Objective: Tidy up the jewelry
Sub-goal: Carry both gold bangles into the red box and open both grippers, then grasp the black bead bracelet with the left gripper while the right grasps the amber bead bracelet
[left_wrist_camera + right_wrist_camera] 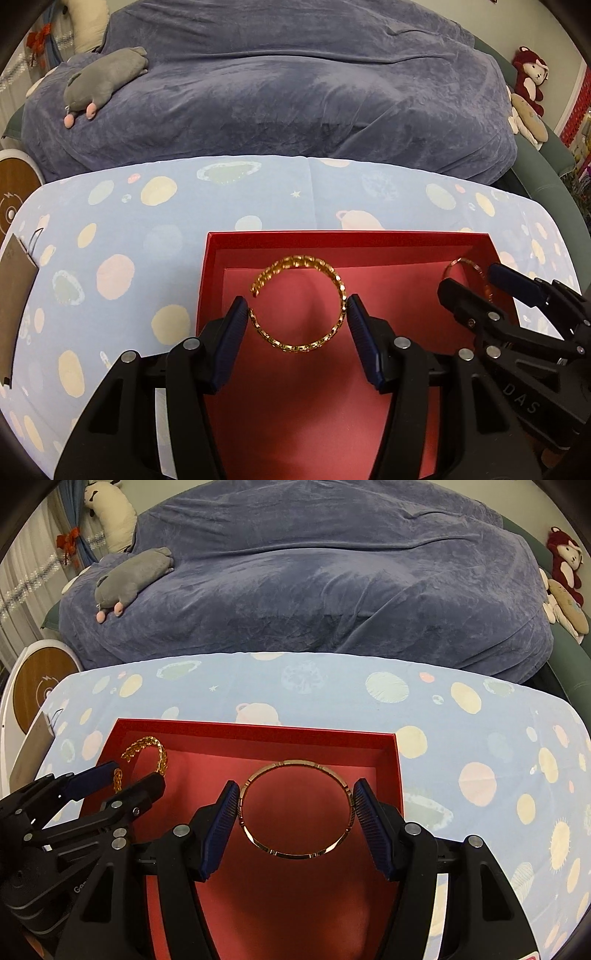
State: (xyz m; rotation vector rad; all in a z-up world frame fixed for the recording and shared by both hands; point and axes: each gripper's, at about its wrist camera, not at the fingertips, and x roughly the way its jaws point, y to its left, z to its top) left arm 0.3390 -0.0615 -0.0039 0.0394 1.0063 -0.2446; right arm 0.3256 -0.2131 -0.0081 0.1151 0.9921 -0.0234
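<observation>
A red open box lies on the spotted blue cloth. My left gripper is shut on a gold chain-link cuff bracelet, held over the left part of the box; its pads touch both sides of the cuff. My right gripper is shut on a thin rose-gold bangle over the right part of the box. The right gripper also shows in the left wrist view, with the bangle between its fingers. The left gripper and cuff show in the right wrist view.
The box sits on a table with a blue spotted cloth. Behind it is a bed under a dark blue blanket with a grey plush toy. A red plush sits at far right. A round wooden device stands at left.
</observation>
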